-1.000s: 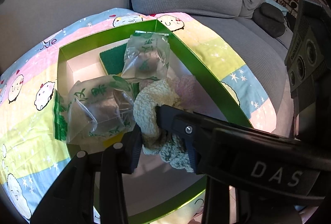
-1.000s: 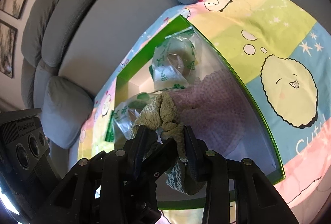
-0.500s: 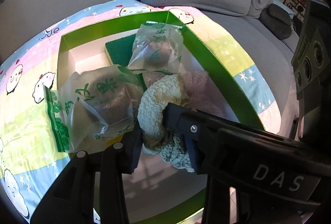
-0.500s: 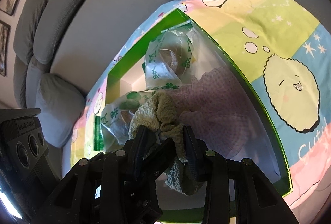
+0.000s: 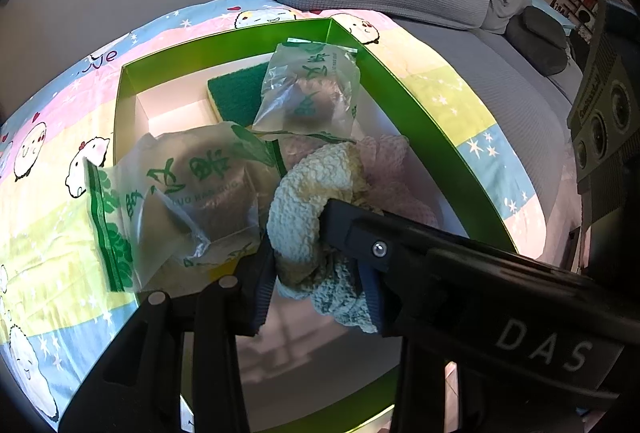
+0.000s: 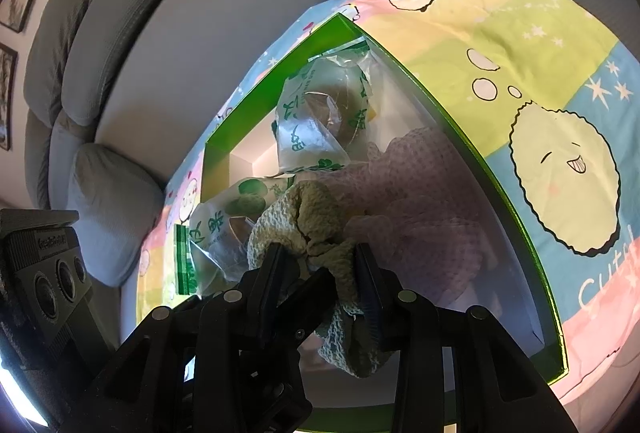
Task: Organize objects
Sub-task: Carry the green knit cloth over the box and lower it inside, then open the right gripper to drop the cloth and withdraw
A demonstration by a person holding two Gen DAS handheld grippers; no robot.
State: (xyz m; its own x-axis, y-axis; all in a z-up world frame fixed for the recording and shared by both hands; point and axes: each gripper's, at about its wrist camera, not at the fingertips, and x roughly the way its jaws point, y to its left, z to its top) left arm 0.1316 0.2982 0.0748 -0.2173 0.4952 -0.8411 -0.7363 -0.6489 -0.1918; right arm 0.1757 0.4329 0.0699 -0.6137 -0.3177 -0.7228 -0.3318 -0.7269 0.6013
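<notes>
Loosening left hand-held gripper (image 5: 316,281) on cream cloth (image 5: 304,201) | right hand-held gripper (image 6: 320,285) unchanged, clamping it

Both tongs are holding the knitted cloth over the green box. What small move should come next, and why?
Probably finish opening the left tongs: they have just been opening, the knitted cloth between them, it hangs over bare floor of the green box, and the right tongs also pinch it.
</notes>
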